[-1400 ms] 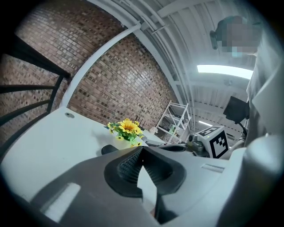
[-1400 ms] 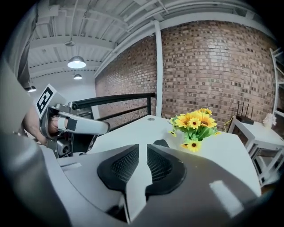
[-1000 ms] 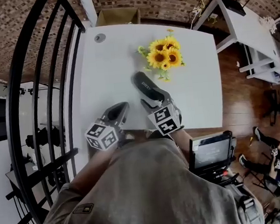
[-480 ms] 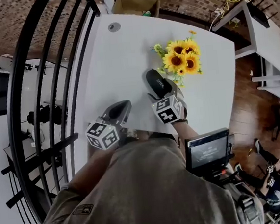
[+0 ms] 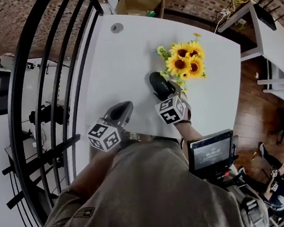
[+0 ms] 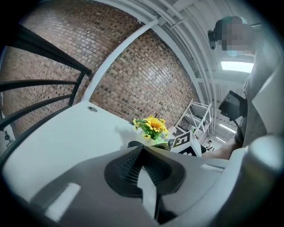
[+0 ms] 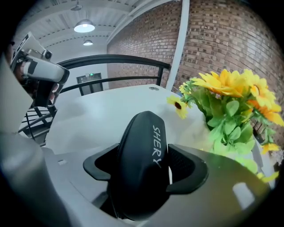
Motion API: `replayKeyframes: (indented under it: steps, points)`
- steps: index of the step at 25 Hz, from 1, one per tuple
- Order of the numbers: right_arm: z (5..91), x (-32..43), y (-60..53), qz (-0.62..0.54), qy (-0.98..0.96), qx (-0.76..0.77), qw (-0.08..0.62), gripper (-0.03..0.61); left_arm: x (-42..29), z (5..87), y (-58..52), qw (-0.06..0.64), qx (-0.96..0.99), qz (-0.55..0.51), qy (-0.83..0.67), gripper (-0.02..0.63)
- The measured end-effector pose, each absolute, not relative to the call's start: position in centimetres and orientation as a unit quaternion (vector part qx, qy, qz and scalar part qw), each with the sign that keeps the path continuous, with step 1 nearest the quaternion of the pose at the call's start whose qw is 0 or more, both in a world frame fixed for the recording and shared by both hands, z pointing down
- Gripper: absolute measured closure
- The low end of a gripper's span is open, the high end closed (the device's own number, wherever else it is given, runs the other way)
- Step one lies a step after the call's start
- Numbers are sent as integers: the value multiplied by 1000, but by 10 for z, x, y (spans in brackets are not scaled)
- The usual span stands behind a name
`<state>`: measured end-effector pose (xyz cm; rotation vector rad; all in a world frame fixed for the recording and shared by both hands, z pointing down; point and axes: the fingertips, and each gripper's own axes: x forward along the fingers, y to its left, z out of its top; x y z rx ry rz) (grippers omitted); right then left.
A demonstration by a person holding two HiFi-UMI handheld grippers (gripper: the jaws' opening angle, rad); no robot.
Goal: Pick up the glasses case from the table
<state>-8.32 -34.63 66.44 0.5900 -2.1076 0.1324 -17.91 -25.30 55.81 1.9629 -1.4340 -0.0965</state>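
The right gripper (image 7: 145, 166) tilts steeply down at the white table (image 5: 126, 57). Its jaws are closing around the black oval glasses case (image 5: 159, 83) near mid-table, with a sliver of gap still at one pad. The left gripper (image 6: 142, 170), at eight o'clock from the case, lies nearly level, jaws pressed together and empty. The case is shut, its contents hidden, and its near end is covered by the gripper. Yellow sunflowers (image 5: 184, 61) stand at one o'clock.

You have on view | glasses case (image 5: 161, 85): one | sunflower bunch (image 5: 184, 61): one | tabletop (image 5: 122, 67) carrying both: one | round cap (image 5: 117, 27) set in that tabletop: one | cardboard box (image 5: 139, 3) past its far edge: one | screen (image 5: 212, 153) at your right: one | lit ceiling lamps (image 7: 87, 26) in your right gripper view: two
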Motion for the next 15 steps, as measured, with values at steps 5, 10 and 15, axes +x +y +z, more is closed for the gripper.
replayKeyframes:
  steps: [5,10,15]
  points:
    - [657,-84,-340,58,-861,241,444,232,-179,555,-256,341,761,-37,-550,612]
    - [639,-83,-330,66,-871,256,414,233,-176,549,-256,331,773,-38,-540,612]
    - [613,-79,-315,71,-879,284,377,233,-172,540,-250,317,790,-43,-523,612]
